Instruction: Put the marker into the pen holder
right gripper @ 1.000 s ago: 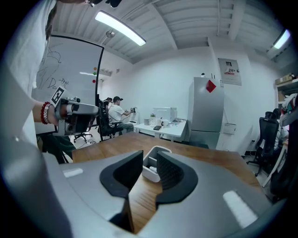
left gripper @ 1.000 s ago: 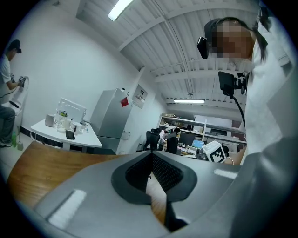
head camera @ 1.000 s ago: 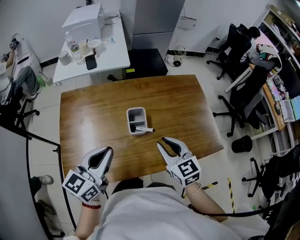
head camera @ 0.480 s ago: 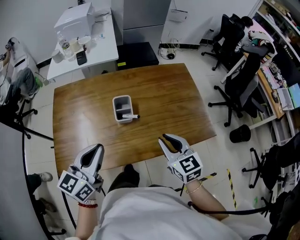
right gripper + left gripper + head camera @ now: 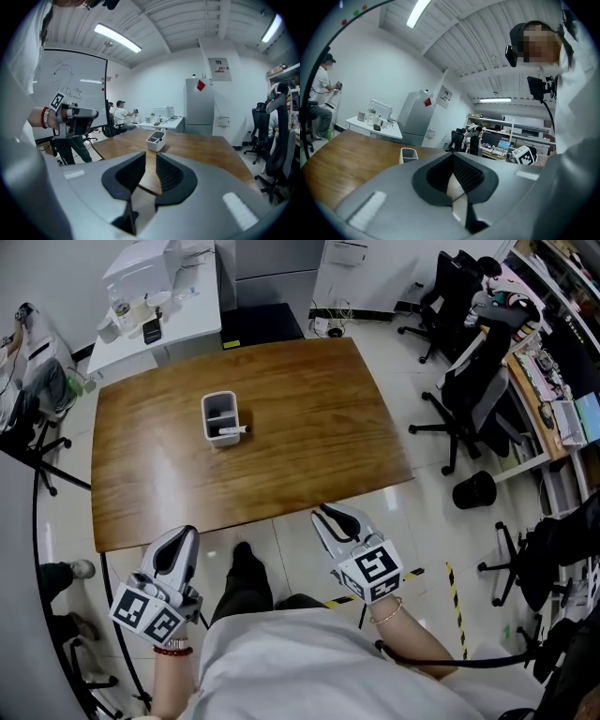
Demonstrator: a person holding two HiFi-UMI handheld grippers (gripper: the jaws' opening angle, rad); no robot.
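Head view, top down: finds the white marker (image 5: 234, 431) lying low across the near end of the pale pen holder (image 5: 205, 418), dark tip inside and the other end poking out over the right-hand rim. Places that holder upright on the left half of the brown wooden table (image 5: 300, 427). Puts both grippers off the table's near edge, over the tiled floor (image 5: 281, 538), well apart from holder and marker. Shows the left gripper (image 5: 187, 534) with jaws pressed together at the tips, pinching nothing, as seen in the left gripper view too. Shows the right gripper (image 5: 323, 513) with jaws a narrow slot apart, just been closing, nothing between them in the right gripper view but a far sight of table and holder. Farther out: a white side table (image 5: 187, 329) with cups and a bottle behind the wooden one, black office chairs (image 5: 473, 390) and a black bin (image 5: 473, 490) to the right, plus a whiteboard (image 5: 75, 84) and a tall grey fridge (image 5: 199, 105).
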